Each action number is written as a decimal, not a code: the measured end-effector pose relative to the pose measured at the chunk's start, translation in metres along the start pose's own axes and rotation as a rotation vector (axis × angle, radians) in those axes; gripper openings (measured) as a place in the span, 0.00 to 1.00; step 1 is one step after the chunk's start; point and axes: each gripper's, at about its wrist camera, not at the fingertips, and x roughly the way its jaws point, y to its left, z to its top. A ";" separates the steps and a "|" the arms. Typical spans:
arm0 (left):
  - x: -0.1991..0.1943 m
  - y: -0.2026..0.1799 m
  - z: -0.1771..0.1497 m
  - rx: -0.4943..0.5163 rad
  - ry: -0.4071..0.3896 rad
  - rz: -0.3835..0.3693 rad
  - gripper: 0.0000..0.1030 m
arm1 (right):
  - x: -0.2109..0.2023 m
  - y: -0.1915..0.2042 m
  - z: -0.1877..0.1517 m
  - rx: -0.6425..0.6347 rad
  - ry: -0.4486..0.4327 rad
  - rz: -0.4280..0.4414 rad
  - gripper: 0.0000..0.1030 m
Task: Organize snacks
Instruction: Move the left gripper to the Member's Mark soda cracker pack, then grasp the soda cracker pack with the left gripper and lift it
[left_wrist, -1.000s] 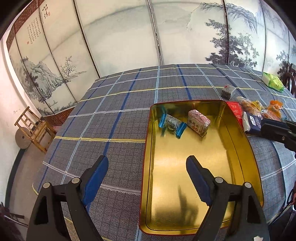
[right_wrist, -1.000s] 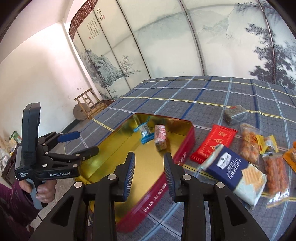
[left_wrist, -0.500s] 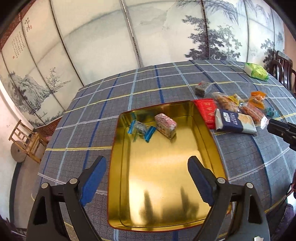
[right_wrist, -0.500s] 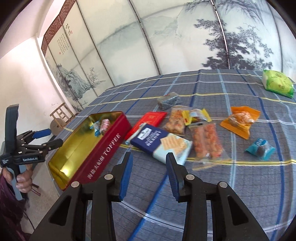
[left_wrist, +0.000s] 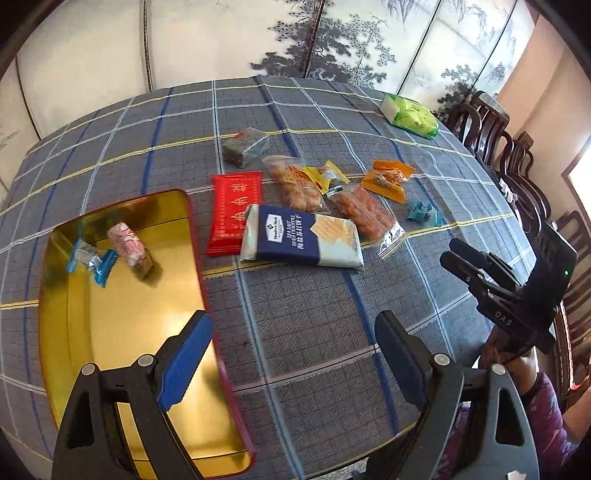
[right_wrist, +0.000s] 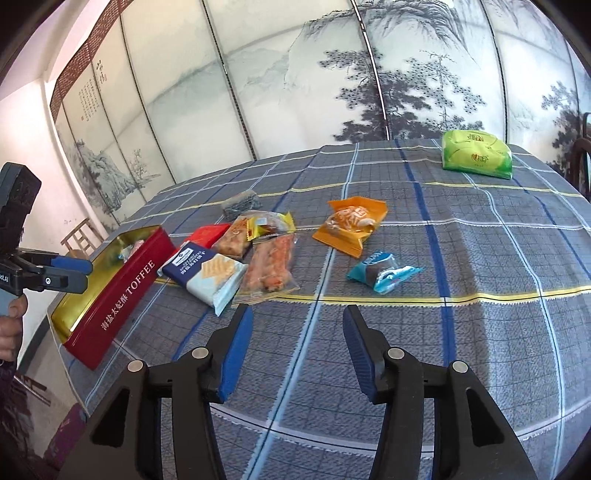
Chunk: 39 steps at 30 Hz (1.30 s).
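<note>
On the plaid tablecloth (left_wrist: 303, 332) sits a red toffee tin (right_wrist: 125, 291) with a gold inside, and two snacks already lie in it — a blue-ended candy (left_wrist: 90, 260) and a pink-wrapped bar (left_wrist: 131, 247), side by side near its far end. Just beside the tin's right wall the rest of the snacks are bunched: a flat red packet (left_wrist: 234, 214), a navy cracker pack (left_wrist: 301, 240) overlapping its edge, two clear bags of orange pieces (left_wrist: 364, 214), a small yellow sachet (left_wrist: 325, 175) and a dark grey block (left_wrist: 245, 147) farther back. An orange pouch (right_wrist: 351, 225) and a teal-wrapped sweet (right_wrist: 382, 271) lie a little apart to the right; a green bag (right_wrist: 478, 153) rests well apart near the far edge.

The left gripper (left_wrist: 291, 354) hangs over the tin's near right wall with its jaws spread wide and nothing between them. The right gripper (right_wrist: 297, 347) (empty too) hovers above bare cloth in front of the teal sweet, its jaws opening. Each is held by a hand (right_wrist: 11, 325) at the table's near side.
</note>
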 end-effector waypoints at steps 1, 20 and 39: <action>0.005 -0.003 0.004 -0.015 0.002 0.008 0.84 | -0.001 -0.003 -0.001 0.007 -0.005 0.003 0.53; 0.120 0.016 0.079 -0.546 0.203 0.112 0.82 | -0.010 -0.029 -0.002 0.104 -0.074 0.188 0.60; 0.118 -0.016 0.065 -0.257 0.144 0.247 0.48 | 0.002 -0.032 0.003 0.146 0.001 0.042 0.79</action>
